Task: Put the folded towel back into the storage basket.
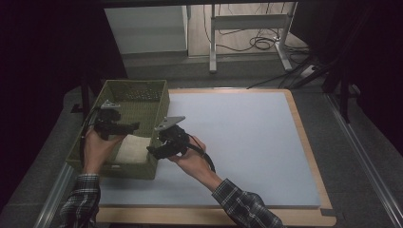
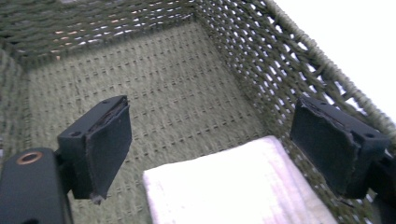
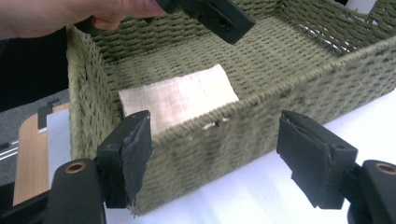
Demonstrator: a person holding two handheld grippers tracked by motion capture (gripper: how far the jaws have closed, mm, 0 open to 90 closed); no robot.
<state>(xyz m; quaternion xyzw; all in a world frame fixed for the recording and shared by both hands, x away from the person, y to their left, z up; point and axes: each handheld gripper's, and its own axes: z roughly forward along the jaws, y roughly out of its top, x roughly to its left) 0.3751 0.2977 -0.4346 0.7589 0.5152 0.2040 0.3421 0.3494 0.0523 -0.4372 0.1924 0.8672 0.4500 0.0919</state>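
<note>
A green woven basket (image 1: 138, 84) stands at the left of the table. Inside it, at the near end, lies a folded white cloth (image 1: 133, 148). My left gripper (image 1: 134, 126) hovers over the basket's inside, its jaws open and empty above the cloth (image 2: 233, 191) and the woven floor (image 2: 140, 79). My right gripper (image 1: 156, 148) stands just outside the basket's right wall, open with nothing between its jaws. In the right gripper view (image 3: 219, 158) it faces that wall (image 3: 289, 88), with the cloth (image 3: 177, 95) beyond and the left gripper (image 3: 219, 16) above.
A pale grey-blue mat (image 1: 247, 142) covers the wooden table (image 1: 309, 142) to the right of the basket. Beyond the far edge are metal desk legs (image 1: 213, 42) and cables (image 1: 261, 42) on the floor. Dark drapes flank both sides.
</note>
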